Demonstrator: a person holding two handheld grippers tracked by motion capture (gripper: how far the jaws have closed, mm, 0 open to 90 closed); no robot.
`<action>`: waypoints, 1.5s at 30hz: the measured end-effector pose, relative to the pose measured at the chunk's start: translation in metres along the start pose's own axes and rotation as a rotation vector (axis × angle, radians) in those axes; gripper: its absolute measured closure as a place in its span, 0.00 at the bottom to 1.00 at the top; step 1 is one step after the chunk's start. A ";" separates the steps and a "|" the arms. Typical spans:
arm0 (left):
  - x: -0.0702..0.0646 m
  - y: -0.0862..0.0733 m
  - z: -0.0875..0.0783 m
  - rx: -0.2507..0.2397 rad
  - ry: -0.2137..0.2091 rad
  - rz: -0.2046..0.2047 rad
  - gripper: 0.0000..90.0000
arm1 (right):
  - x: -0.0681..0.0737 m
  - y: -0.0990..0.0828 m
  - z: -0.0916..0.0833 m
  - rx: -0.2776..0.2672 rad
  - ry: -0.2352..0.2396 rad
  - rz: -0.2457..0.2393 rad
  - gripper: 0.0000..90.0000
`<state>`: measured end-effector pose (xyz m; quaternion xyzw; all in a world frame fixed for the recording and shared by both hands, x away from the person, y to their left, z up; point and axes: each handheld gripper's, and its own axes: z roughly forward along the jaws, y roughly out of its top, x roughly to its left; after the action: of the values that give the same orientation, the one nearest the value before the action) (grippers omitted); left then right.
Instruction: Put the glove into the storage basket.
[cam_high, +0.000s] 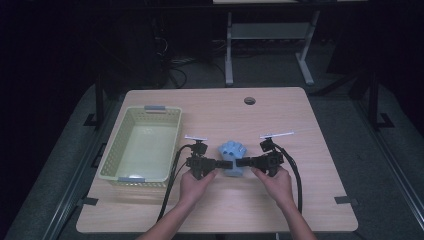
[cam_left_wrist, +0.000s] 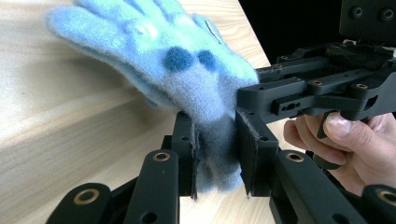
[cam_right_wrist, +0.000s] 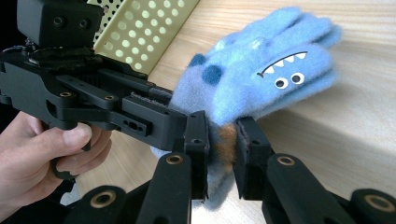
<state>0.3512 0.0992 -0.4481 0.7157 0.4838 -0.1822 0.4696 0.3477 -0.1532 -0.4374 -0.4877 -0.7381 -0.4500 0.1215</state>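
I have the blue monster glove (cam_high: 233, 156) pinched at its cuff from both sides: my left hand-held gripper (cam_high: 218, 162) and my right hand-held gripper (cam_high: 242, 162) are each clamped nearly closed on the knit, with the glove in the middle of the bench (cam_high: 280, 110), so I judge the grasp done and the move into the yellow basket (cam_high: 118, 145) beside it not yet made. My right gripper view shows the glove's toothy face and an orange cuff lining, where the high view shows the basket is empty.
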 end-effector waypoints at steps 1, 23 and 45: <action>0.000 0.001 -0.002 0.000 -0.004 -0.002 0.78 | 0.001 0.000 0.000 0.000 0.000 0.000 0.86; -0.006 0.013 -0.030 -0.011 -0.013 0.022 0.78 | 0.024 0.019 0.001 -0.001 0.024 -0.034 0.86; -0.006 0.025 -0.060 -0.020 -0.023 0.045 0.79 | 0.046 0.039 0.008 -0.005 0.046 -0.065 0.86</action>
<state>0.3586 0.1442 -0.4018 0.7197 0.4639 -0.1750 0.4860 0.3591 -0.1143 -0.3924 -0.4533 -0.7495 -0.4666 0.1225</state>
